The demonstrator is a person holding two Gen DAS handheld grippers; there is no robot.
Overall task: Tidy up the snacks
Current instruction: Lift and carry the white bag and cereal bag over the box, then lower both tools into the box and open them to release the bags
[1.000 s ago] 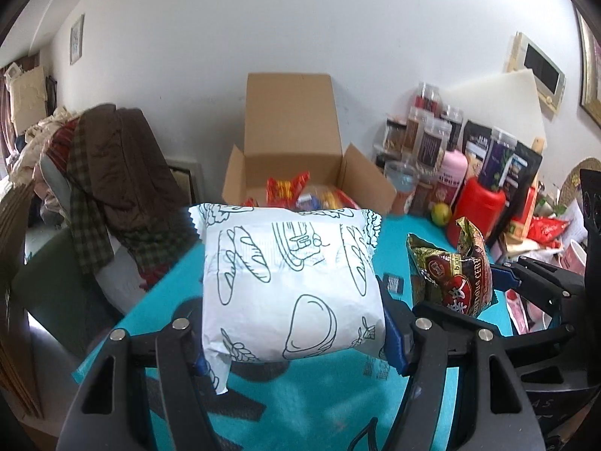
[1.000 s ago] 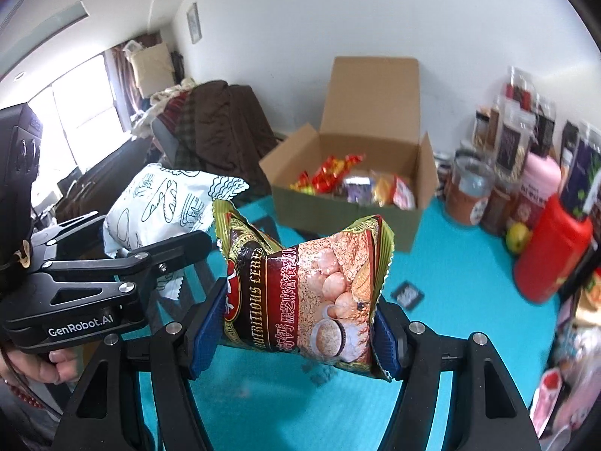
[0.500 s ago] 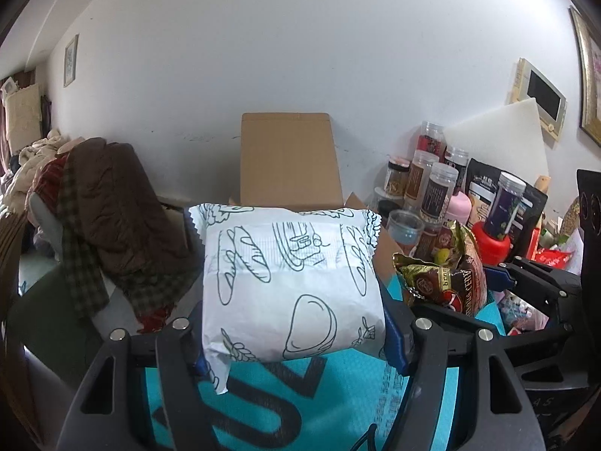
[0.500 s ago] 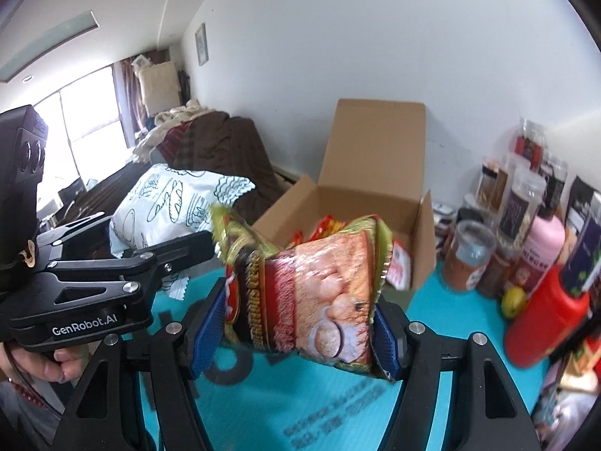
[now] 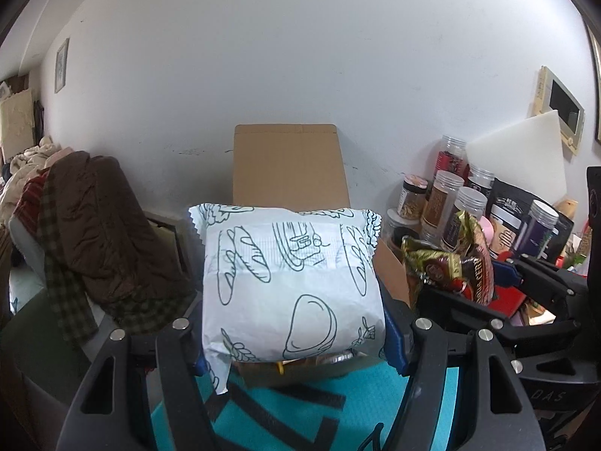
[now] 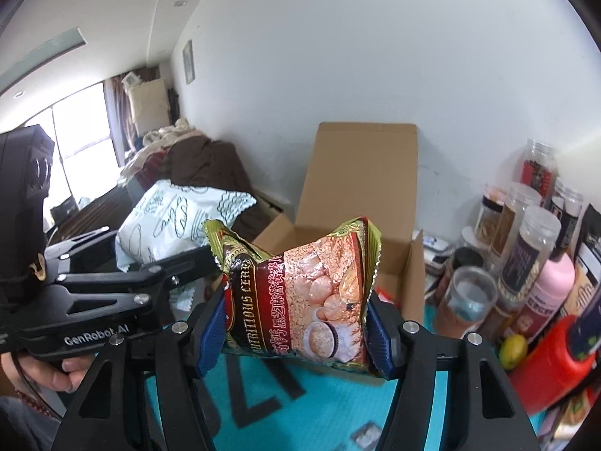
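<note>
1. The white bread packet [image 5: 291,282] is a puffy, pillow-shaped plastic pouch with zigzag-cut end seals and dark green line drawings of loaves; its film looks matte and lightly creased.
2. The cereal bag [image 6: 300,297] is glossy foil, gold at the crimped edges, with a maroon band of lettering and a printed picture of oat flakes and a bowl. It is crumpled and dented inward along its sides.
3. The cardboard box [image 5: 289,165] is plain brown corrugated board, its tall back flap upright against the white wall, standing on a teal table mat [image 5: 338,413] with large black lettering.
4. Clear plastic jars [image 6: 526,240] with screw lids crowd the right, beside a smooth red container [image 6: 552,368].
5. The left gripper [image 5: 293,334] clamps the bread packet at both sides with its blue ribbed pads, holding it in the air in front of the box.
6. The right gripper [image 6: 296,329] pinches the cereal bag between blue pads just before the box's near wall; its jaws have just been closing further, squeezing the bag.
</note>
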